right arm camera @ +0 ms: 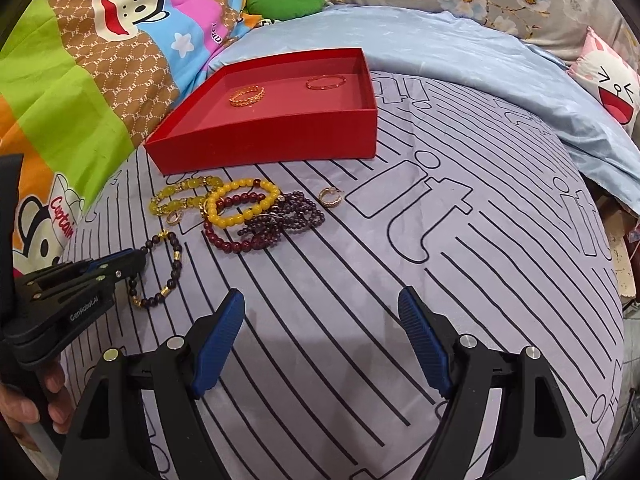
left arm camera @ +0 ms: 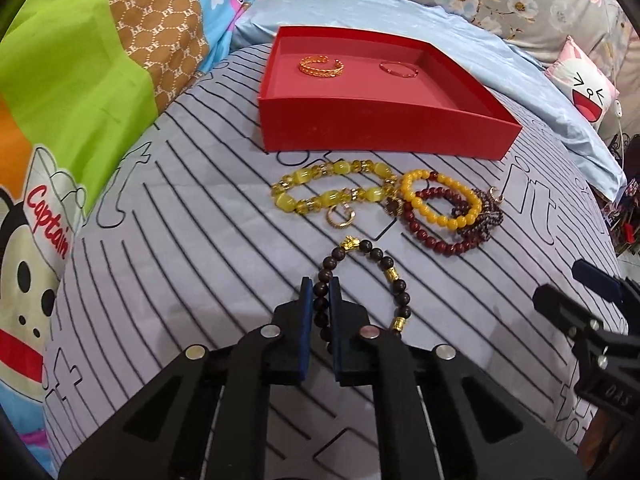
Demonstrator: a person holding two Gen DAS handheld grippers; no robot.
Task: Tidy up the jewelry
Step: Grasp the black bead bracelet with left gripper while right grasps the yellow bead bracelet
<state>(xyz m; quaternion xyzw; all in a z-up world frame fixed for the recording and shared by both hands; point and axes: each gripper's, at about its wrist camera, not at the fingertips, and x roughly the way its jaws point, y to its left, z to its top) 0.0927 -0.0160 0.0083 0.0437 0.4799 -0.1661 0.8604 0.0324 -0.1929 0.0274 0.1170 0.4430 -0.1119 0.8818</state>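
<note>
With our left gripper [left arm camera: 320, 292] fingers pinched on the dark bead bracelet [left arm camera: 362, 280] on the bed, the red box [left arm camera: 380, 128] lies straight beyond it, while our right gripper [right arm camera: 320, 312] gapes wide, empty.

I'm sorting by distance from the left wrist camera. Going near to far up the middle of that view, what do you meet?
Left tool shut on the dark bead bracelet → gold hoop → yellow stone bracelet → red box → gold bangle inside it.
</note>
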